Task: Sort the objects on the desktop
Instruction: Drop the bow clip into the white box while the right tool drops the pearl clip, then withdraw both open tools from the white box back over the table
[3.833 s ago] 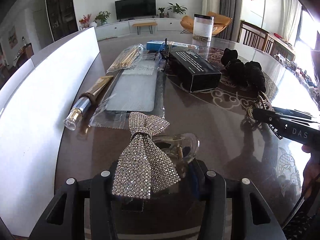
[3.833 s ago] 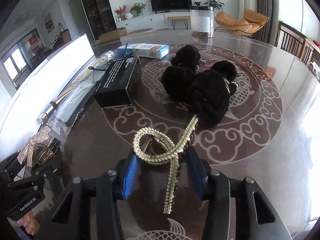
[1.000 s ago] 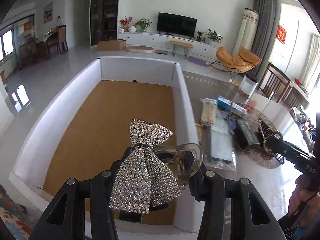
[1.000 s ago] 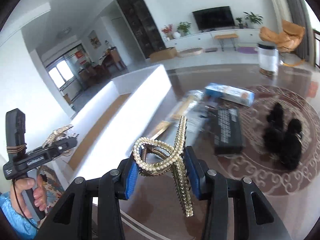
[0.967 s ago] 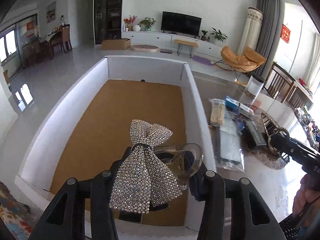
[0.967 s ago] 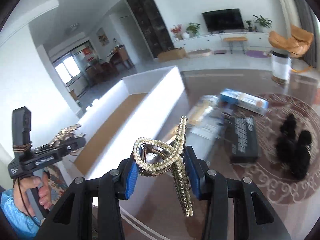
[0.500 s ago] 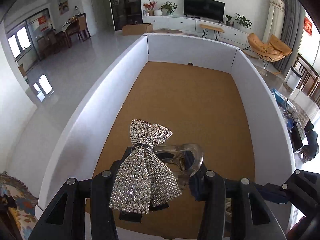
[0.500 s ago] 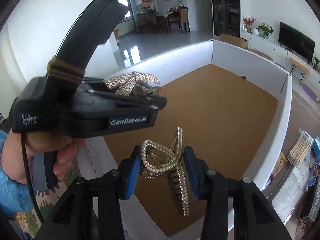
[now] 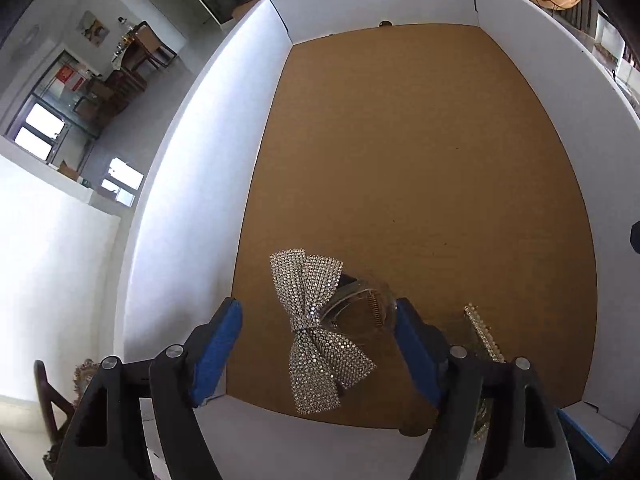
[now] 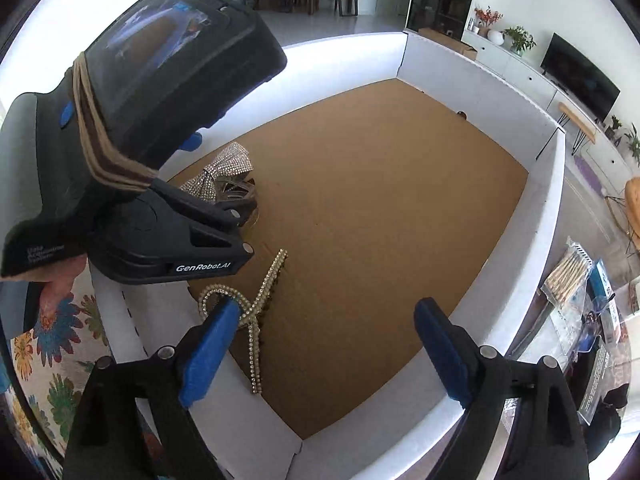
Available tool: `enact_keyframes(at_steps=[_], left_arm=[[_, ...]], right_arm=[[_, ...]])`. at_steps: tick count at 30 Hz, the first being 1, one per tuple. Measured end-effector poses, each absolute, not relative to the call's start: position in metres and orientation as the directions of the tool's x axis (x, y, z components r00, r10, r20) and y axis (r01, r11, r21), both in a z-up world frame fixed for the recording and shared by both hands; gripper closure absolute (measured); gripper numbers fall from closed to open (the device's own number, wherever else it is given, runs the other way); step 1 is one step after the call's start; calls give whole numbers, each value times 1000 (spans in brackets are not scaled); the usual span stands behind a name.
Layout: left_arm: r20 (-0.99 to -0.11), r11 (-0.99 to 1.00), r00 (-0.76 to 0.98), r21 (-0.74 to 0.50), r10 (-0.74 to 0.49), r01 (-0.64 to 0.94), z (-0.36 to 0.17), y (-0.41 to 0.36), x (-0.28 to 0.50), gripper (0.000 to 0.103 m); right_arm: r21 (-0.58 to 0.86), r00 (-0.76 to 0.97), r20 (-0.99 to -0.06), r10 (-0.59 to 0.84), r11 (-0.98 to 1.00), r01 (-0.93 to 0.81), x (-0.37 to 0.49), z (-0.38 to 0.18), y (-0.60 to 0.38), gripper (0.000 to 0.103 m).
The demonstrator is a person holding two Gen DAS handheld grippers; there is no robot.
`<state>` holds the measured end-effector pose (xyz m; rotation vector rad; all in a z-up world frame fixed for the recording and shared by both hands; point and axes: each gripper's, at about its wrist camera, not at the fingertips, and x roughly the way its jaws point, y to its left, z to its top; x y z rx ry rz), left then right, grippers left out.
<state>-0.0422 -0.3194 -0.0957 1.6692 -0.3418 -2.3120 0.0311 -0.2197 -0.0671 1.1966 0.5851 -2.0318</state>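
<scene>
My left gripper point(image 9: 316, 354) points down into a white-walled box point(image 9: 180, 200) with a brown cardboard floor. Its jaws are opening. The rhinestone bow clip point(image 9: 316, 332) lies loose between the blue pads, and the left pad stands well clear of it. My right gripper point(image 10: 324, 352) hangs over the box's point(image 10: 552, 200) near corner, its jaws also opening with nothing between them. The pearl hair clip point(image 10: 248, 312) rests on the box floor just beyond the right gripper's left pad. It also shows in the left wrist view as the pearl clip point(image 9: 484, 336). The bow clip point(image 10: 224, 184) peeks out behind the left gripper's body point(image 10: 160, 160).
A hand point(image 10: 56, 280) holds the left gripper close to my right one. Packets point(image 10: 568, 276) lie on the table right of the box. A floral cloth point(image 10: 60, 360) lies to the left outside the box. Most of the box floor point(image 9: 420, 160) is bare.
Both grippers tilted down into the box and opened. The bow clip dropped free of the left pads. The pearl clip left the right pads and now lies on the box floor.
</scene>
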Motion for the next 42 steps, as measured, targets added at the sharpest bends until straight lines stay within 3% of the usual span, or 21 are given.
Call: enact_keyframes(at_steps=[10, 14, 16, 18, 23, 28, 31, 34, 38, 42], left_arm=[[-862, -941, -377, 322, -338, 108, -88, -316, -23, 27], [-792, -940, -510, 251, -337, 232, -62, -325, -4, 27], [-738, -932, -575, 229, -354, 280, -43, -327, 10, 26], [-695, -923, -612, 227, -378, 312, -27, -316, 13, 11], [-597, -941, -729, 165, -334, 295, 4, -281, 33, 9], [-508, -988, -849, 17, -143, 156, 41, -227, 43, 9], [-466, -1000, -885, -11, -19, 28, 61, -174, 48, 9], [-488, -994, -866, -36, 111, -107, 66, -119, 53, 5], [-597, -960, -754, -118, 273, -254, 38, -52, 50, 4], [-706, -949, -648, -112, 285, -295, -14, 1, 46, 4]], right_arm=[[-12, -357, -850, -387, -665, 747, 52, -59, -200, 15], [21, -467, -712, -524, -681, 732, 65, -18, -170, 11], [0, -539, -646, -541, -706, 709, 69, 0, -152, 0], [-13, -610, -586, -534, -747, 665, 70, 12, -123, 0], [41, -731, -528, -433, -872, 488, 60, 6, -31, 0], [27, -760, -619, -198, -972, 232, 41, -37, 76, 0], [33, -778, -621, -91, -995, 90, 58, -54, 138, 0], [50, -763, -646, -32, -999, 0, 61, -71, 178, 0], [91, -700, -714, -12, -993, -76, 54, -89, 201, 0], [97, -648, -762, -2, -989, -111, 50, -104, 210, 0]])
